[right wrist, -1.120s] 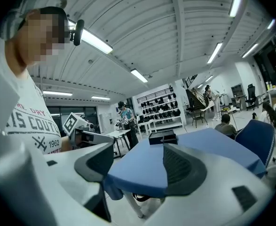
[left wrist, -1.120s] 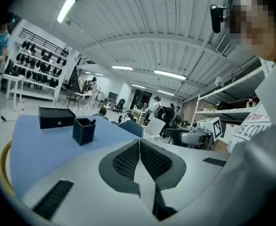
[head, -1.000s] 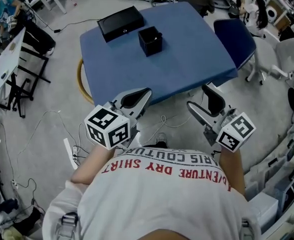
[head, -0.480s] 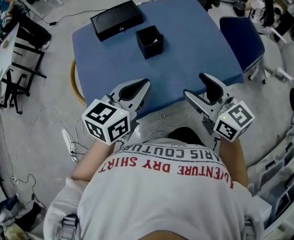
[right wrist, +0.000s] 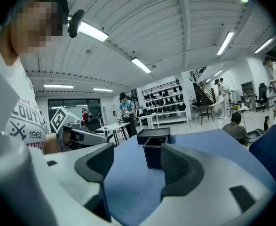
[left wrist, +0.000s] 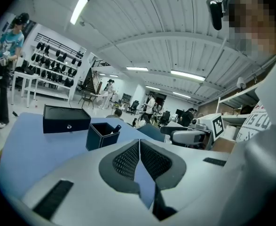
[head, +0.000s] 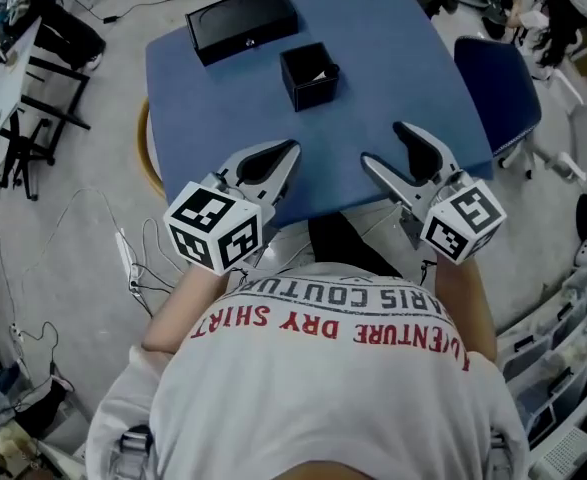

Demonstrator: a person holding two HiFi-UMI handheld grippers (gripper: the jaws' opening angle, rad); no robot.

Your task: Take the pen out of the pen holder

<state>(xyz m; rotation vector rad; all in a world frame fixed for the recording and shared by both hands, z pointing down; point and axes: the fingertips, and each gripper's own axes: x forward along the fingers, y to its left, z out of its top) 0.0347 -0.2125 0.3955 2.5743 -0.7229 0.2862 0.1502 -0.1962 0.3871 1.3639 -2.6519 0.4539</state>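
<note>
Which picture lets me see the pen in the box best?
The left gripper view: the pen pokes its dark end up over the rim of the pen holder. The head view looks down into the holder and shows only a small pale sliver inside. The right gripper view shows the holder's side, but no pen.

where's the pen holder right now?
In the head view the pen holder stands on the blue table, toward its far side, just right of the flat black box and nearer the person.
</note>
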